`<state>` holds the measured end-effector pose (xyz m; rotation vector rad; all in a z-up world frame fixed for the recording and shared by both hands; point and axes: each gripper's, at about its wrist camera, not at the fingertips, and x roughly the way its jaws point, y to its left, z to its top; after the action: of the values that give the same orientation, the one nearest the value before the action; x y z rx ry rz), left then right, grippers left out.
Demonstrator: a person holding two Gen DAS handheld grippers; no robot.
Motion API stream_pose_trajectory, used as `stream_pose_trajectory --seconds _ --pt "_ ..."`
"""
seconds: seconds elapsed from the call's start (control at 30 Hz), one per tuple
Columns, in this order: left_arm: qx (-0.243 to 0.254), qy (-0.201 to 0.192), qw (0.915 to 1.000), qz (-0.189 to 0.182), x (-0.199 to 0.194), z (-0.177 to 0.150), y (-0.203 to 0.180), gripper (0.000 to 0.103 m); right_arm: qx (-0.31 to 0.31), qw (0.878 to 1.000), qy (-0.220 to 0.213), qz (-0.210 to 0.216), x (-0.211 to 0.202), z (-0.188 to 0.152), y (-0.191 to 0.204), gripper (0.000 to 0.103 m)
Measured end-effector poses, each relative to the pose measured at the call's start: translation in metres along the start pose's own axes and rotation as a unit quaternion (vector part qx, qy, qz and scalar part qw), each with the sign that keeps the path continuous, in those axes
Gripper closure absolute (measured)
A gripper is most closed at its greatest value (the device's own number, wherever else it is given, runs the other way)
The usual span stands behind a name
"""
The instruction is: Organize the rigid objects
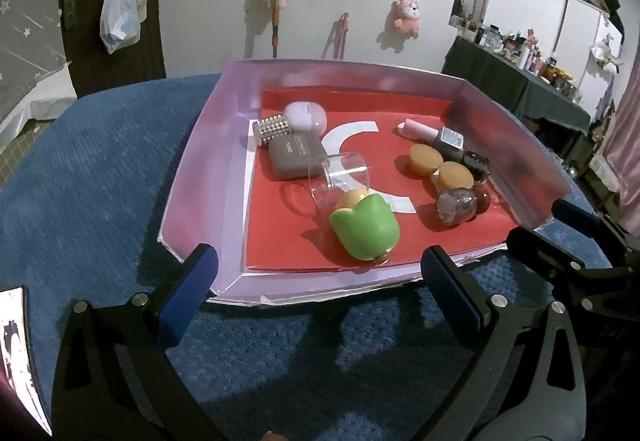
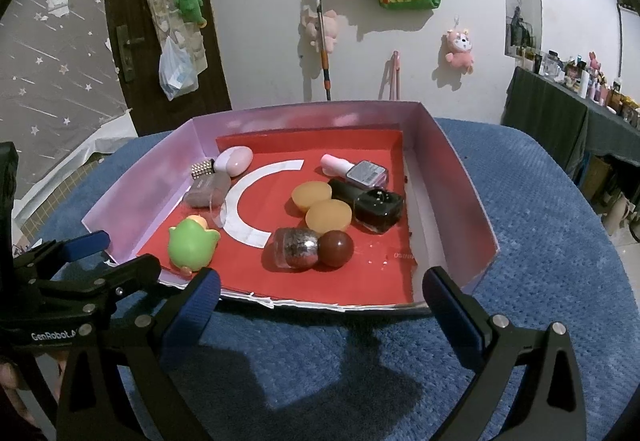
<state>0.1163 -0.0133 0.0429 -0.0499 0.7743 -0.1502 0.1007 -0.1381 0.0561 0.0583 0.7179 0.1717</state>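
Observation:
A pink-walled tray [image 1: 208, 177] with a red floor holds several small items. On its left side are a green toy [image 1: 364, 231], a clear glass [image 1: 340, 179] on its side, a grey case [image 1: 294, 157], a studded silver cylinder [image 1: 273, 128] and a pale oval case [image 1: 306, 116]. On its right side lie two orange discs [image 2: 311, 195], a pink bottle [image 2: 360, 171], a dark bottle [image 2: 376, 207] and a glittery bottle [image 2: 296, 247] with a brown ball cap. My left gripper [image 1: 320, 255] hovers open at the tray's near edge. My right gripper [image 2: 322, 277] is open beside it, also empty.
The tray rests on a blue textured cushion [image 2: 540, 241]. A white flat object [image 1: 16, 341] lies at the cushion's near left. Behind are a wall with hanging plush toys and bags, a dark door [image 2: 132, 41], and a dark-draped table [image 2: 580, 113] crowded with bottles.

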Motion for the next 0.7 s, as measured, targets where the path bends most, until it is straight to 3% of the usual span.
stream_pose_trajectory --seconds 0.4,0.7 --pt "0.001 -0.006 1.0000 -0.005 -0.017 -0.007 -0.006 0.000 -0.005 1.000 -0.011 0.000 -0.024 -0.003 0.007 0.000" --pt "0.002 0.019 0.9998 0.005 -0.013 -0.030 -0.010 0.000 0.003 1.000 0.010 0.000 -0.028 -0.026 0.001 0.000"
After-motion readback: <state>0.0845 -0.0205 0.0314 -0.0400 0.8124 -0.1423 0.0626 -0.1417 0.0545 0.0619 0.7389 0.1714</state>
